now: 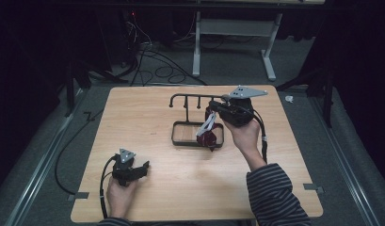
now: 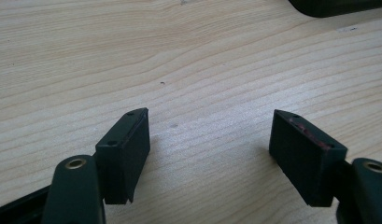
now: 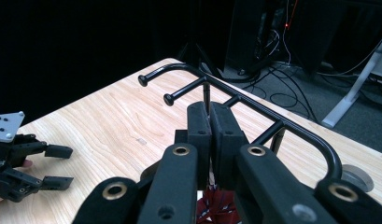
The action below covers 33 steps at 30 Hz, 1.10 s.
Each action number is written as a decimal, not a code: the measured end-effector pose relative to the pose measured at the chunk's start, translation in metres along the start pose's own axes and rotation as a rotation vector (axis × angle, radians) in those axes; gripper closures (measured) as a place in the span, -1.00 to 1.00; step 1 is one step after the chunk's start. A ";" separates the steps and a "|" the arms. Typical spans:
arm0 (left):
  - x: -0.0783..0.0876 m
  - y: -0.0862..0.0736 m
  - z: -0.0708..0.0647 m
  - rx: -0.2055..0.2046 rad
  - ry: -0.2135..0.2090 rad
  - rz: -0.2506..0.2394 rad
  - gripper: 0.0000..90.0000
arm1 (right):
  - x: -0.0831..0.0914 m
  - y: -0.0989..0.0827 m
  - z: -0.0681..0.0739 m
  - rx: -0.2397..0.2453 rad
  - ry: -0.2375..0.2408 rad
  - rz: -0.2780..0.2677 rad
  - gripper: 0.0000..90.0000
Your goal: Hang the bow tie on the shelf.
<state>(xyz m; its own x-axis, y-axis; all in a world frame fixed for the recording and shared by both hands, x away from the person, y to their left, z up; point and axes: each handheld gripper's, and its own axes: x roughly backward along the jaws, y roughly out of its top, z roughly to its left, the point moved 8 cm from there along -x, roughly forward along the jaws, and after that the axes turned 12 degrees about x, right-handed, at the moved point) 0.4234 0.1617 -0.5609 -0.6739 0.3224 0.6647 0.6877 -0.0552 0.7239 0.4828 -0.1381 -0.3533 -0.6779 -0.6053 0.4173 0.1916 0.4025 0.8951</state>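
Observation:
A black peg rack (image 1: pixel 186 97) rises from a black tray base (image 1: pixel 174 134) at the middle of the wooden table (image 1: pixel 148 108). My right gripper (image 1: pixel 212 105) is level with the rack's top bar at its right end, shut on a dark red patterned cloth (image 1: pixel 208 139) with a white band (image 1: pixel 205 126); the cloth hangs down into the tray. In the right gripper view the jaws (image 3: pixel 209 110) are pressed together just before the rack's bar (image 3: pixel 254 105), with the red cloth (image 3: pixel 216 207) below them. My left gripper (image 1: pixel 144 168) rests open on the table at the near left; between its jaws (image 2: pixel 209 119) is bare wood.
A metal table frame (image 1: pixel 232 28) and loose cables (image 1: pixel 157 66) lie on the floor beyond the table's far edge. A person's striped sleeve (image 1: pixel 275 197) crosses the near right corner. The left gripper (image 3: pixel 67 165) lies far left in the right gripper view.

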 end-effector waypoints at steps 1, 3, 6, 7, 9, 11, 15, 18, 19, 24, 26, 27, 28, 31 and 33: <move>0.000 0.000 0.000 0.000 0.000 0.001 -0.34 | -0.001 0.000 -0.001 -0.003 -0.002 0.003 0.99; 0.000 0.000 0.000 0.000 0.000 0.000 -0.34 | -0.003 0.001 -0.001 -0.008 -0.004 0.004 0.99; 0.000 0.000 0.000 0.000 0.000 0.000 -0.35 | -0.005 0.003 -0.003 -0.007 -0.011 0.008 0.99; 0.000 0.000 0.000 0.000 0.000 0.000 -0.34 | -0.007 0.004 -0.004 -0.005 -0.012 0.007 0.99; 0.000 0.000 0.000 0.000 -0.001 0.002 -0.35 | -0.009 0.004 -0.005 -0.009 -0.016 0.011 0.99; 0.000 0.000 0.000 0.001 -0.001 0.000 -0.35 | -0.011 0.005 -0.006 -0.012 -0.017 0.013 0.98; 0.000 0.000 0.000 0.001 0.000 -0.001 -0.35 | -0.014 0.006 -0.007 -0.012 -0.024 0.018 0.98; 0.000 0.000 0.000 0.001 -0.001 0.000 -0.35 | -0.017 0.008 -0.009 -0.018 -0.032 0.020 0.98; 0.000 0.000 0.000 0.001 -0.001 0.000 -0.35 | -0.018 0.008 -0.009 -0.018 -0.033 0.020 0.98; 0.000 0.000 0.000 0.000 0.000 0.000 -0.35 | -0.023 0.011 -0.010 -0.023 -0.037 0.023 0.98; 0.000 0.000 0.000 0.000 -0.001 0.000 -0.35 | -0.025 0.012 -0.009 -0.022 -0.039 0.027 0.98; 0.000 0.000 0.000 0.000 0.000 0.000 -0.35 | -0.026 0.013 -0.010 -0.019 -0.042 0.029 0.98; 0.000 0.000 0.000 0.000 0.000 0.001 -0.35 | -0.027 0.013 -0.009 -0.018 -0.041 0.029 0.98; 0.000 0.000 0.000 0.001 -0.001 0.000 -0.35 | -0.030 0.016 -0.009 -0.019 -0.047 0.034 0.98; 0.000 0.000 0.000 0.001 -0.002 0.000 -0.35 | -0.032 0.017 -0.010 -0.018 -0.050 0.034 0.98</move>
<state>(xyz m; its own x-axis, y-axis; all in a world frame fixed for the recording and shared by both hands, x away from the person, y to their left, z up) 0.4234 0.1620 -0.5609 -0.6733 0.3239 0.6646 0.6882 -0.0542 0.7235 0.5144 -0.1186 -0.3498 -0.7053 -0.5564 0.4392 0.2272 0.4095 0.8836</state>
